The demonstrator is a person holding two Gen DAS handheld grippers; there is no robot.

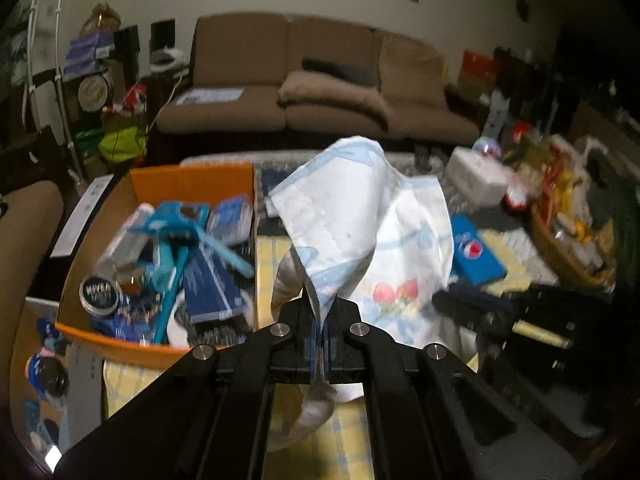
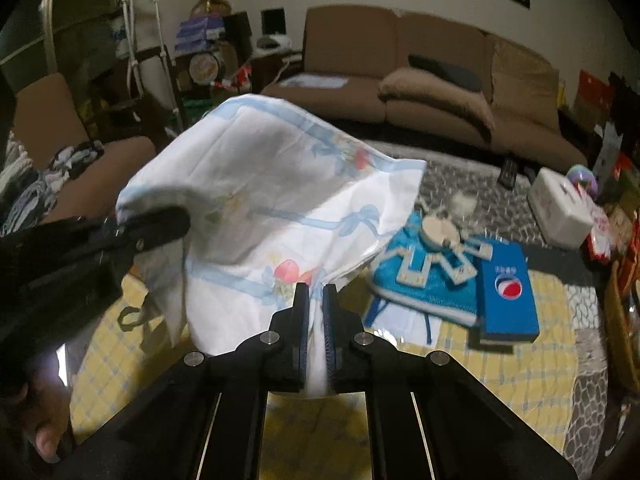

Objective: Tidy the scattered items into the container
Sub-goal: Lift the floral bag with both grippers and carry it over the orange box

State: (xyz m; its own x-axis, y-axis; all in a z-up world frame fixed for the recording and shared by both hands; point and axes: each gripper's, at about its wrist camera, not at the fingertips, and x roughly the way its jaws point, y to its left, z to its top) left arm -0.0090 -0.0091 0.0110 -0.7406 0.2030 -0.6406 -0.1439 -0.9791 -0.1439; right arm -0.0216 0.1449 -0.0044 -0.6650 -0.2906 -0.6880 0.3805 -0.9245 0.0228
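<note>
A white cloth (image 1: 360, 216) with blue ribbon and strawberry print hangs in the air above the table, held between both grippers. My left gripper (image 1: 319, 312) is shut on one edge of it. My right gripper (image 2: 316, 300) is shut on another edge of the same cloth (image 2: 272, 200); the left gripper shows at the left of the right wrist view (image 2: 160, 224). The orange cardboard box (image 1: 188, 184) stands to the left, filled with several blue items.
A blue Pepsi box (image 2: 508, 292) and a turquoise knitted piece (image 2: 424, 276) lie on the yellow checked tablecloth (image 2: 532, 376). A white box (image 2: 560, 208) and a basket (image 1: 560, 248) of goods sit at the right. A brown sofa (image 1: 320, 80) stands behind.
</note>
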